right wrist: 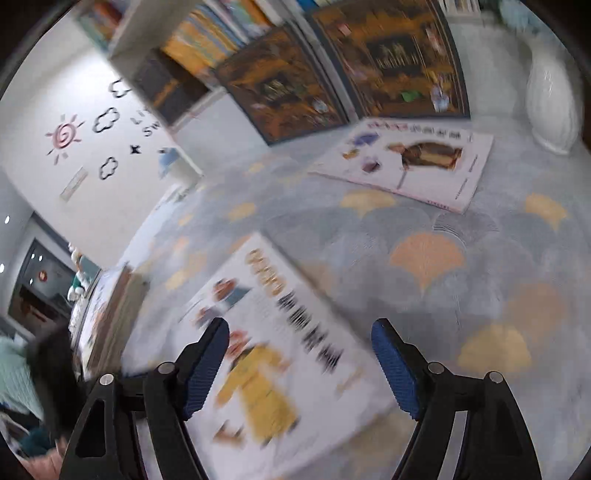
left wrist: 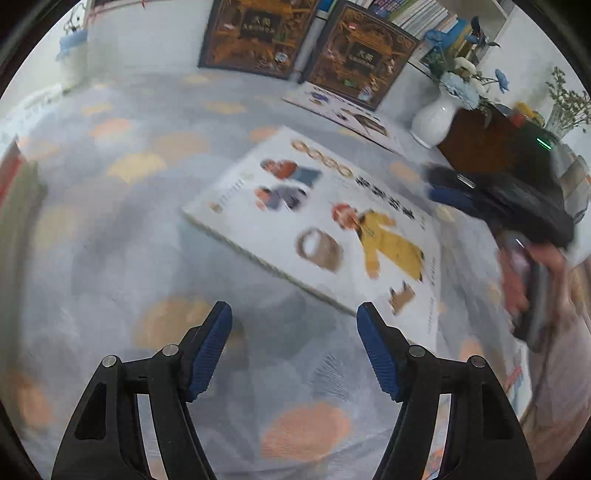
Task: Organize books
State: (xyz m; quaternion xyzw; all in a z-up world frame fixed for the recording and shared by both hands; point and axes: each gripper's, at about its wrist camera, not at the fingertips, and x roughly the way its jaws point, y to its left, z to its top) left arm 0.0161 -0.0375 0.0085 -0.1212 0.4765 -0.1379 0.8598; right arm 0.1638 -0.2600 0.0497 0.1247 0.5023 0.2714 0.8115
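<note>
The rug (left wrist: 122,229), grey with orange and yellow fan shapes, fills most of both views, and books are scattered over it, so I judge the sorting barely begun. At the top of the frame in the left wrist view, two large dark picture books (left wrist: 258,33) stand upright against the white shelf unit (right wrist: 147,44), whose rows already hold many thinner books. These two look placed, though I can't tell whether that is their final spot.

Two white books lie flat and loose. The nearer white book (left wrist: 317,225), with a child in yellow on its cover, sits in the middle of the left view and at lower centre of the right view. The farther white book (right wrist: 406,162) lies in the upper right of the right view, just in front of the dark books, near the white vase (right wrist: 550,92).

My left gripper (left wrist: 294,321) is spread wide and empty over bare rug, just short of the nearer book's edge. My right gripper (right wrist: 299,339) is likewise spread and empty, hovering over that cover.
</note>
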